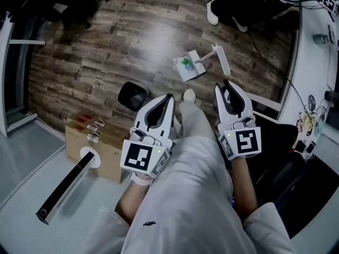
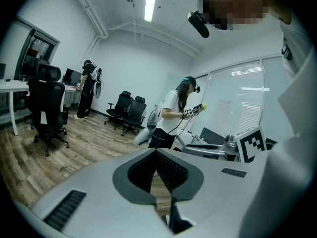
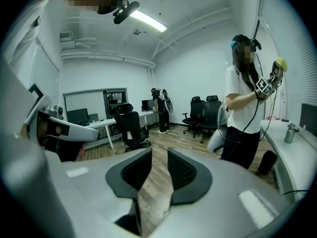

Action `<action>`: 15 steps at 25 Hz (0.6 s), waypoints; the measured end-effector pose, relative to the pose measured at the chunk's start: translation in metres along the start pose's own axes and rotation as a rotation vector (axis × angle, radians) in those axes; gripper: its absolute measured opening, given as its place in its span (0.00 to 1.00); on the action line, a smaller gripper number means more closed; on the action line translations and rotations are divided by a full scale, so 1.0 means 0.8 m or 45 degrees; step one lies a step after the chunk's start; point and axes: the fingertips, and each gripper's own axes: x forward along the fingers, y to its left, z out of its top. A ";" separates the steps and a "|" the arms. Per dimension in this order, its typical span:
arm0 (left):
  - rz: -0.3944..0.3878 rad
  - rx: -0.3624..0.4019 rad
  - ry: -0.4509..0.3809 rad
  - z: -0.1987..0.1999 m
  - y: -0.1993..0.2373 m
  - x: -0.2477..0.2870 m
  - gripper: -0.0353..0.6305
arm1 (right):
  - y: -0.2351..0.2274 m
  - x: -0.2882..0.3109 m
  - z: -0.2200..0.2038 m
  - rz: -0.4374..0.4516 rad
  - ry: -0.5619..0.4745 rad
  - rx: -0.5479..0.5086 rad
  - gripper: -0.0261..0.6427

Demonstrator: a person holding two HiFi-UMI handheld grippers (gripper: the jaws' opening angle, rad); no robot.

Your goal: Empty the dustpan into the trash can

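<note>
In the head view a white dustpan [image 1: 188, 66] with green and blue scraps lies on the wood floor, its white handle [image 1: 221, 59] to its right. A black trash can [image 1: 132, 96] stands to the lower left of it. My left gripper [image 1: 169, 96] hangs over my lap, just right of the can, shut and holding nothing. My right gripper [image 1: 223, 86] is below the dustpan, apart from it, its jaws a little open and empty. The left gripper view shows its own jaws [image 2: 154, 150] meeting. The right gripper view shows a gap with only floor between its own jaws [image 3: 159, 150].
A cardboard box [image 1: 94, 142] and a long black bar [image 1: 66, 187] sit at the lower left. A white desk [image 1: 318, 62] runs along the right with cables. Another person [image 3: 242, 108] stands at the right; office chairs [image 2: 47, 108] stand about.
</note>
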 end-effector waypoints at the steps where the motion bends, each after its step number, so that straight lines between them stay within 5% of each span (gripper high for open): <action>1: 0.010 -0.005 0.004 0.001 0.004 0.010 0.06 | -0.008 0.009 -0.003 0.003 0.016 0.000 0.19; 15: 0.055 -0.066 0.112 -0.030 0.051 0.126 0.06 | -0.101 0.118 -0.075 -0.016 0.244 -0.022 0.34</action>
